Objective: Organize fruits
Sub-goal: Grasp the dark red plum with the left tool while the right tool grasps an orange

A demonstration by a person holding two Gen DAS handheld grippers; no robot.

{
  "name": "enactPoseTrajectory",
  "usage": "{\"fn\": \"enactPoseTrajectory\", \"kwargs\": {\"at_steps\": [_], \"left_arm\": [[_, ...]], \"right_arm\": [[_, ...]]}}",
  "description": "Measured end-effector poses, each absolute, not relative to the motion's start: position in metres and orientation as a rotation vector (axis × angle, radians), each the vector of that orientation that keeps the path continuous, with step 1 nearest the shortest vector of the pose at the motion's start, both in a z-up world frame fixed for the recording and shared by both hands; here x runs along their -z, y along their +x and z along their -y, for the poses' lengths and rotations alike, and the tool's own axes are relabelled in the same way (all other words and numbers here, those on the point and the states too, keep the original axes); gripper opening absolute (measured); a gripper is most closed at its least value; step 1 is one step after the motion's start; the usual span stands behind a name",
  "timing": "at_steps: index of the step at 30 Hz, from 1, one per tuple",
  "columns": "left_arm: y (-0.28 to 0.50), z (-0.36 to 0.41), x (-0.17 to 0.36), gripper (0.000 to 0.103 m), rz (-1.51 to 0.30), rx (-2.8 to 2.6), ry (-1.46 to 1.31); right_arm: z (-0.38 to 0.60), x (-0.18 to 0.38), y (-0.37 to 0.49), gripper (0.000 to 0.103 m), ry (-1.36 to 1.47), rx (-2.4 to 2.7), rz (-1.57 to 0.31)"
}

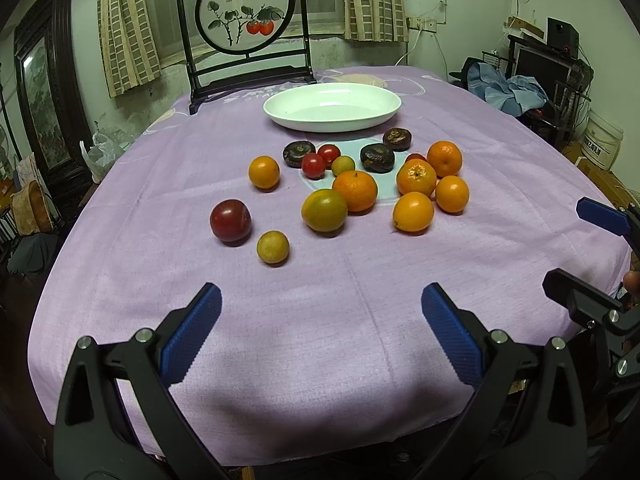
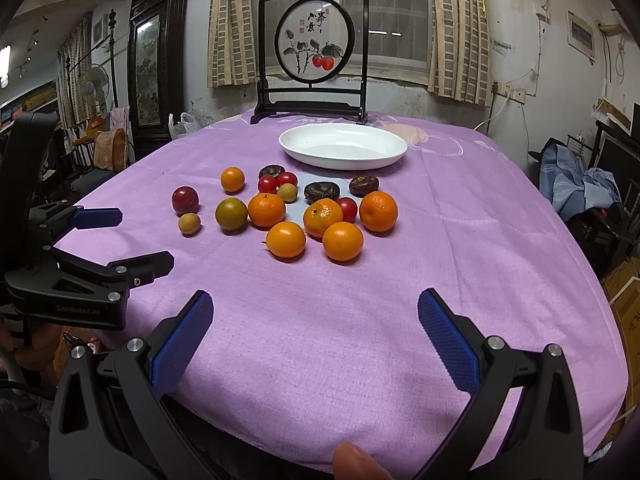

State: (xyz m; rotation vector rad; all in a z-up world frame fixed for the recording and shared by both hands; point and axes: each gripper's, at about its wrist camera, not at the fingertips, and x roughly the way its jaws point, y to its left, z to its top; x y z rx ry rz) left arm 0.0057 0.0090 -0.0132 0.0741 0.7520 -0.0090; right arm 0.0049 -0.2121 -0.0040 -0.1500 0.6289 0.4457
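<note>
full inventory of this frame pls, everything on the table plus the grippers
white oval dish: 1, white, empty, far centre of table
oranges/mandarins: 6, orange, clustered mid-table, one apart to the left
greenish citrus: 1, green-orange, front of cluster
dark red plum: 1, front left
small yellow fruits: 2, one by the plum, one mid-cluster
cherry tomatoes: 3, red, behind oranges
dark brown wrinkled fruits: 3, nearest the dish
framed persimmon painting: 1, black stand, far edge
tablecloth: 1, purple
left gripper: open, empty
right gripper: open, empty

Checked curtains (image 2: 232,28) flank a window (image 2: 384,12) behind the lilac-clothed table (image 2: 460,240).
</note>
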Motion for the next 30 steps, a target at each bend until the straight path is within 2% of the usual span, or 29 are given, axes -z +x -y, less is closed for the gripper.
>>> {"fn": "enactPoseTrajectory", "kwargs": {"at_steps": [2, 4, 6, 9, 11, 22, 27, 30], "left_arm": [[0.007, -0.01, 0.015, 0.101, -0.757, 0.009, 0.073], [0.009, -0.012, 0.017, 0.101, -0.76, 0.007, 0.076], [0.011, -0.017, 0.019, 0.101, -0.76, 0.004, 0.073], [0.016, -0.03, 0.022, 0.101, -0.761, 0.002, 0.047], [0.02, -0.04, 0.026, 0.101, -0.765, -0.002, 0.03], [0.038, -0.059, 0.031, 0.092, -0.742, 0.09, 0.029], [0.049, -0.075, 0.03, 0.091, -0.739, 0.113, 0.032], [0.055, -0.086, 0.026, 0.091, -0.731, 0.131, 0.022]], "right_arm": [[0.212, 0.005, 0.009, 0.102, -0.137, -0.457, -0.636], [0.213, 0.005, 0.014, 0.096, -0.129, -0.462, -0.628], [0.213, 0.008, 0.025, 0.078, -0.121, -0.466, -0.645], [0.216, 0.017, 0.049, 0.066, -0.065, -0.468, -0.704], [0.219, 0.024, 0.071, 0.061, -0.029, -0.458, -0.753], [0.2, 0.045, 0.128, 0.058, -0.087, -0.482, -0.88], [0.196, 0.049, 0.14, 0.042, -0.084, -0.508, -0.909], [0.198, 0.049, 0.14, 0.041, -0.079, -0.503, -0.905]]}}
